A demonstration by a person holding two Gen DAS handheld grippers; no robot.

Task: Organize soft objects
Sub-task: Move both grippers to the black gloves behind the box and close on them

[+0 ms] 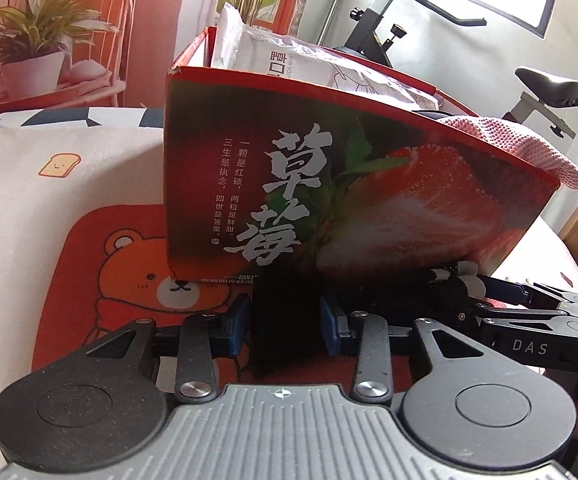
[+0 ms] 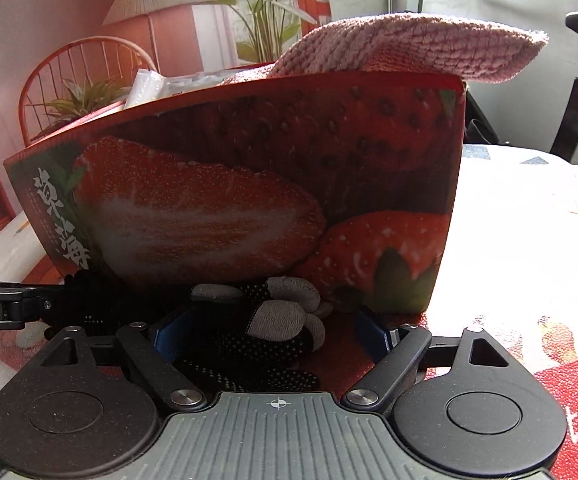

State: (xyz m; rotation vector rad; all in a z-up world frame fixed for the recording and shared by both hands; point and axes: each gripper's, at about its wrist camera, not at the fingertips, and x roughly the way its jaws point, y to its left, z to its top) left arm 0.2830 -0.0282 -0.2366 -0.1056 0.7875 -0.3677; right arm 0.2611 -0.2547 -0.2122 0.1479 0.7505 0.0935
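Note:
A black piece of cloth (image 1: 285, 332), probably the cuff of a glove, fills the gap between the blue pads (image 1: 241, 322) of my left gripper (image 1: 285, 316), which is shut on it. A black dotted glove with grey fingertips (image 2: 277, 320) lies at the foot of the strawberry box (image 2: 249, 184). My right gripper (image 2: 271, 334) is open around it: the glove sits close to the left pad, and bare red mat shows by the right pad (image 2: 373, 336). A pink knitted cloth (image 2: 401, 48) hangs over the box's top corner, and a white packet (image 1: 273, 56) sticks out of the box.
The box (image 1: 329, 184) stands on a bear-print red mat (image 1: 101, 280) over a patterned white cover (image 2: 529, 240), close in front of both grippers. An exercise bike (image 1: 529, 92) is behind on the right, and a potted plant (image 1: 29, 44) on a chair at the back left.

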